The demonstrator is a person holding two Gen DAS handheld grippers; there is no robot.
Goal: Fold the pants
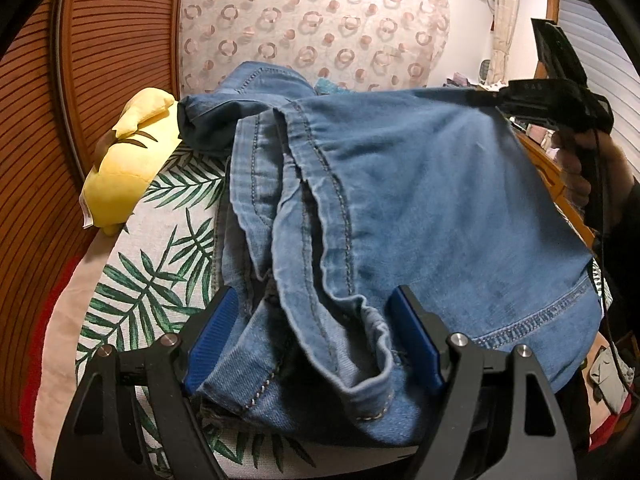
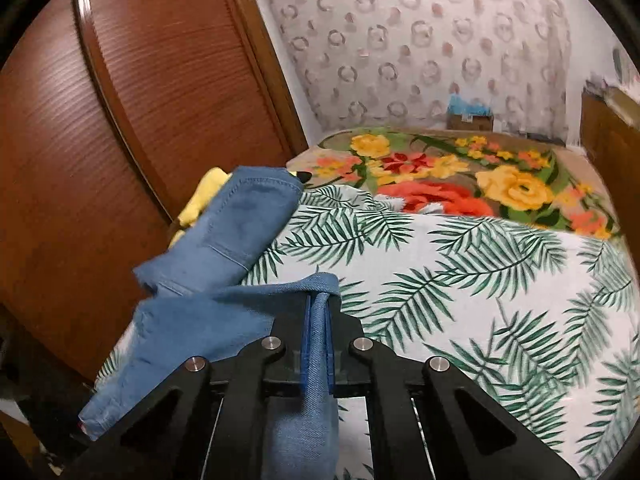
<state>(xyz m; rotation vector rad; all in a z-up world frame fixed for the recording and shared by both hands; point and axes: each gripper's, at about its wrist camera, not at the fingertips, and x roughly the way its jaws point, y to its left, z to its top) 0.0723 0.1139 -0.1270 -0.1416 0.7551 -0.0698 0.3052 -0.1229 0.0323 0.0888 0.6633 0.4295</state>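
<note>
Blue denim pants [image 1: 420, 200] lie bunched on a palm-leaf bedcover [image 1: 152, 280]. My left gripper [image 1: 316, 340] stands wide, its blue pads [image 1: 216, 340] on either side of a crumpled fold near a stitched hem, without squeezing it. At the upper right, my right gripper [image 1: 486, 98], held by a person's hand [image 1: 576, 168], lifts one edge of the pants so a broad panel hangs taut. In the right wrist view, the right gripper [image 2: 318, 304] is shut on a thin denim fold, with the pants [image 2: 224, 320] trailing left and a rolled leg [image 2: 248, 220] beyond.
A yellow plush toy [image 1: 128, 168] sits by the wooden slatted headboard [image 1: 80, 120] on the left. Beyond the palm-leaf cover [image 2: 480, 300] lies a floral blanket [image 2: 480, 184]. A small box [image 2: 470, 116] stands by the patterned wall, and wooden furniture [image 2: 608, 132] is on the right.
</note>
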